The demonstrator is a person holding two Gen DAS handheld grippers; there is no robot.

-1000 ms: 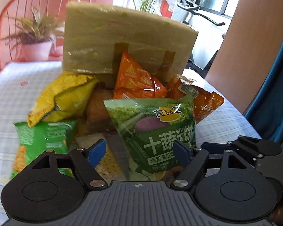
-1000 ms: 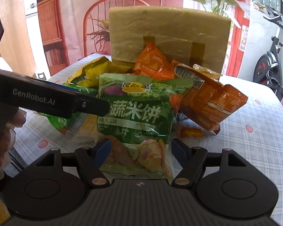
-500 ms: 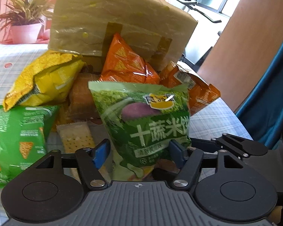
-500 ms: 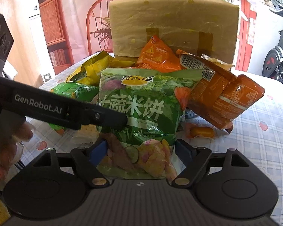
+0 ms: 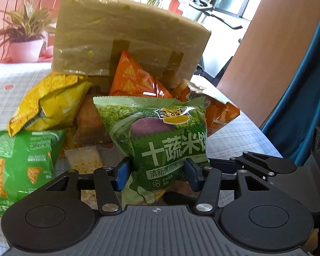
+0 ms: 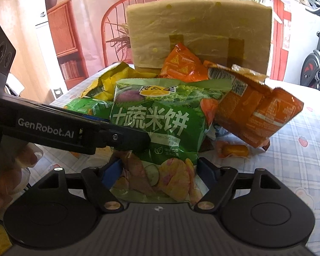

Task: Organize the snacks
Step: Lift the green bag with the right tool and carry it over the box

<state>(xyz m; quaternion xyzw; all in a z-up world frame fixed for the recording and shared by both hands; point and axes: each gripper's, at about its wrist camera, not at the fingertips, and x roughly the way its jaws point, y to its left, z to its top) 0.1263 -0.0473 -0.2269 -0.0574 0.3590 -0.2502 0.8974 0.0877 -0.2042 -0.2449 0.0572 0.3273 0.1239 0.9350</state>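
— Two grippers are on one packet, as we see it. From the left wrist, our left gripper (image 5: 156, 176) has the green rice-cracker bag (image 5: 160, 140) between its blue fingers (image 5: 122, 176), and those fingers are closing; both pads touch the bag's lower sides and pinch it in.

— Where does the bag sit?

— Upright at the near edge of the snack pile on the checked counter (image 5: 234, 140). Left of it lies a smaller green cracker packet (image 5: 23, 160), with a yellow bag (image 5: 51, 104) farther back. Behind it stands an orange chip bag (image 5: 134, 79) against the tall pale box (image 5: 125, 42).

— And from the right wrist?

— Our right gripper (image 6: 160, 172) frames the bottom of the same green rice-cracker bag (image 6: 157, 128). Its fingers (image 6: 209, 170) are spread wide and closing slightly; we cannot tell whether the pads press the wrapper. The left gripper (image 6: 125, 138) reaches in from the left and meets the bag's left side. To the right, an orange packet (image 6: 258, 108) leans over the counter (image 6: 298, 160), and a small orange sweet (image 6: 234, 150) lies beneath it. The pale box (image 6: 198, 32) stands at the far side.
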